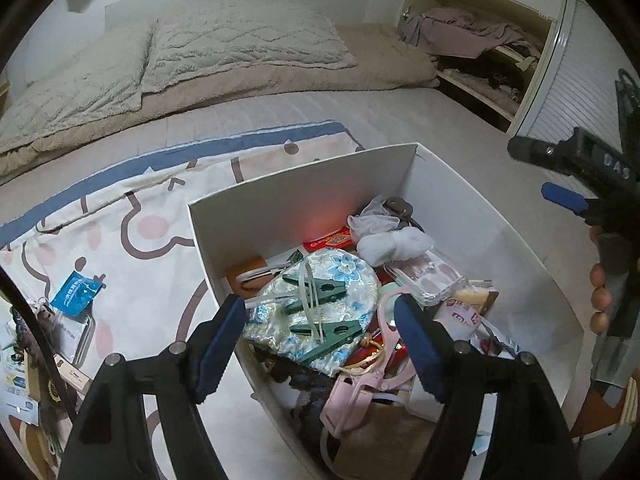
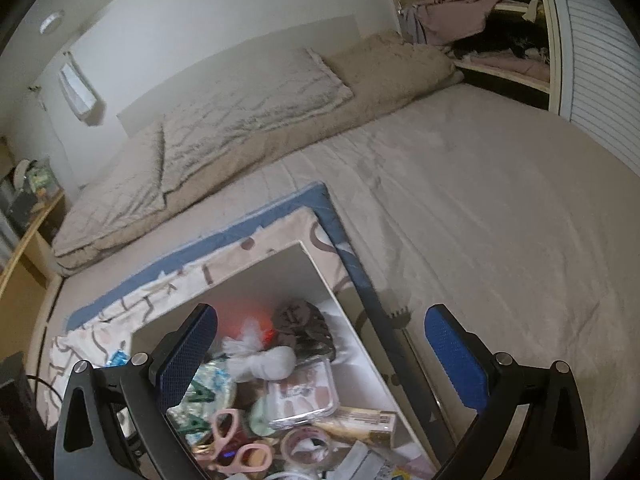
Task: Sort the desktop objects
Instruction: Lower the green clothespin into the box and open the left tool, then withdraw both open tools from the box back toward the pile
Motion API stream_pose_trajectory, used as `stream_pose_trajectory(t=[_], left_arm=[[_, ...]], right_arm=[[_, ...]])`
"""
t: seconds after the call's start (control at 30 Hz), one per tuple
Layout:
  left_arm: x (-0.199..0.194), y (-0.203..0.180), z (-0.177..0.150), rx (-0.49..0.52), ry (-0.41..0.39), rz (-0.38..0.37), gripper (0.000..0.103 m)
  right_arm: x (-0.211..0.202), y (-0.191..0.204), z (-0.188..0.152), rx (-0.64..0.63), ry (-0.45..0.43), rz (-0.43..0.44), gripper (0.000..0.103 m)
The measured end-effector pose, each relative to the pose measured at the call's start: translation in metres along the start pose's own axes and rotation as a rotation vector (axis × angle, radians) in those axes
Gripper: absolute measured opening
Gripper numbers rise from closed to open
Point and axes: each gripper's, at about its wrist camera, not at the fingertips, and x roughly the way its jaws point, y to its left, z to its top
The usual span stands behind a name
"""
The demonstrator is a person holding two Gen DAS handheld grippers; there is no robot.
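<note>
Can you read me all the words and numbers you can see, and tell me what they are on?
"DAS": raised letters on the black right gripper, left wrist view; possibly part of a longer word.
Red flat packet in the white cardboard box: yellow print, too blurred.
White packet with red characters: unreadable.
Blue foil sachet on the patterned cloth: print too small.

Bed (image 2: 480, 200) bears patterned mat (image 1: 140, 220), seemingly under box (image 1: 320, 184).

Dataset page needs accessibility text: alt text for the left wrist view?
The open left claw hovers over a white box crammed with clutter, two green clips lying on a floral pouch between its blue pads. The box sits on a bed beside a patterned cloth.
</note>
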Motion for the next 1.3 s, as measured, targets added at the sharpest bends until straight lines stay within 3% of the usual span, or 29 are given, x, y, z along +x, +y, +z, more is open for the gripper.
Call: stream_pose_trajectory(t=[0.3, 0.53, 1.3], left_arm=[[-0.016, -0.002, 0.002, 0.012, -0.034, 0.009, 0.077], [-0.033, 0.006, 0.005, 0.007, -0.093, 0.058, 0.092], [-0.058, 0.03, 0.008, 0.005, -0.161, 0.059, 0.102]], right_arm=[[-0.011, 0.013, -0.004, -0.033, -0.009, 0.008, 0.103], [-0.02, 0.022, -0.011, -0.076, -0.013, -0.005, 0.103], [-0.035, 0.052, -0.04, -0.195, -0.052, -0.022, 0.103]])
